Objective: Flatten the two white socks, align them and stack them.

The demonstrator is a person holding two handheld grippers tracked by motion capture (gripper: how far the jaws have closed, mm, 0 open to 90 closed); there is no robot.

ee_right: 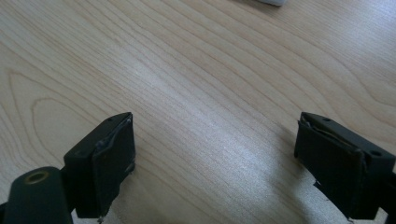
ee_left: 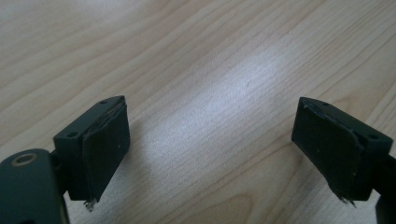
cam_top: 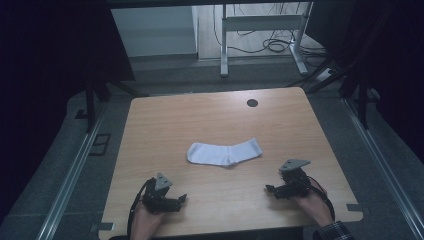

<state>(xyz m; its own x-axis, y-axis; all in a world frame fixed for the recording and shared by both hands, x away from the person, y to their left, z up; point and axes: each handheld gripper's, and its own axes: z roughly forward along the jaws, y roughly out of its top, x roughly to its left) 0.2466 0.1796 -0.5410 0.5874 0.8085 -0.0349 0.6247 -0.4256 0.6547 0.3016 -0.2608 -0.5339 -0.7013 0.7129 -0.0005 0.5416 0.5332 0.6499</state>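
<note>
- A dim room with grey floor and a white-legged frame (cam_top: 260,30) behind surrounds a light wooden table with rounded corners (cam_top: 165,125), which has a small dark round hole (cam_top: 252,103) near its far edge.
- A white fabric sock (cam_top: 225,152) lies flat and lengthwise near the table's middle, well apart from both tools.
- The left black two-jaw gripper (cam_top: 172,201) rests near the front edge in the person's left hand (cam_top: 147,220), jaws spread wide and empty; the right black two-jaw gripper (cam_top: 276,190), in the right hand (cam_top: 312,205), is likewise agape and holds nothing.
- Likely risk: thin cloth lying flush on smooth wood may slip from the pads, or a pinch may catch one layer and drag the sock askew.
- The high view gives the whole layout and the sock's outline; the left gripper view (ee_left: 210,135) shows worn, fraying pad edges and bare wood grain between the jaws.
- The right gripper view (ee_right: 215,144) catches a white sliver at its top edge, probably the sock.
</note>
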